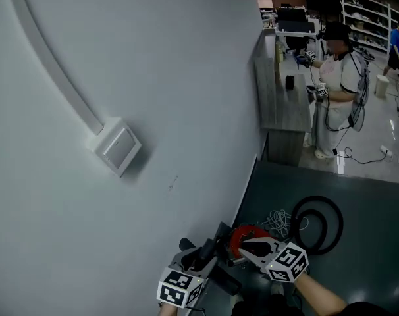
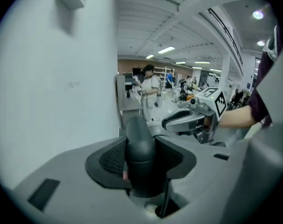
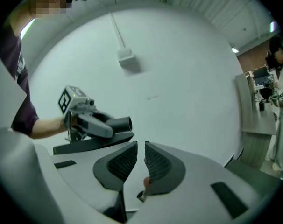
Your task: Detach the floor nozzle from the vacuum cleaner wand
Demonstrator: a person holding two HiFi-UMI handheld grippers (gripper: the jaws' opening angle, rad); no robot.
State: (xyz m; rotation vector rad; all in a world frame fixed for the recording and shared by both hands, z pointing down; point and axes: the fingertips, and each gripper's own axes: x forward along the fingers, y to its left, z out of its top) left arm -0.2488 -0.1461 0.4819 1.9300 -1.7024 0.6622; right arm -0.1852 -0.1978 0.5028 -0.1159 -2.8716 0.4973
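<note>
My left gripper (image 2: 140,149) is shut on the black round neck (image 2: 140,139) of the floor nozzle. In the right gripper view the floor nozzle (image 3: 92,144) is a flat black bar held up in front of the wall by the left gripper (image 3: 114,126), its neck's open end pointing right with no wand in it. My right gripper (image 3: 141,146) has a slim gap between its jaws and nothing in it. In the head view both grippers are at the bottom, left gripper (image 1: 198,257) and right gripper (image 1: 247,247), above the red vacuum body (image 1: 244,233). I cannot make out the wand.
A pale wall (image 1: 120,78) with a white conduit and junction box (image 1: 118,147) fills the left. A black hose coil (image 1: 318,224) and a white cable (image 1: 276,220) lie on the dark floor. Further off stand a grey counter (image 1: 282,104) and a person (image 1: 336,87).
</note>
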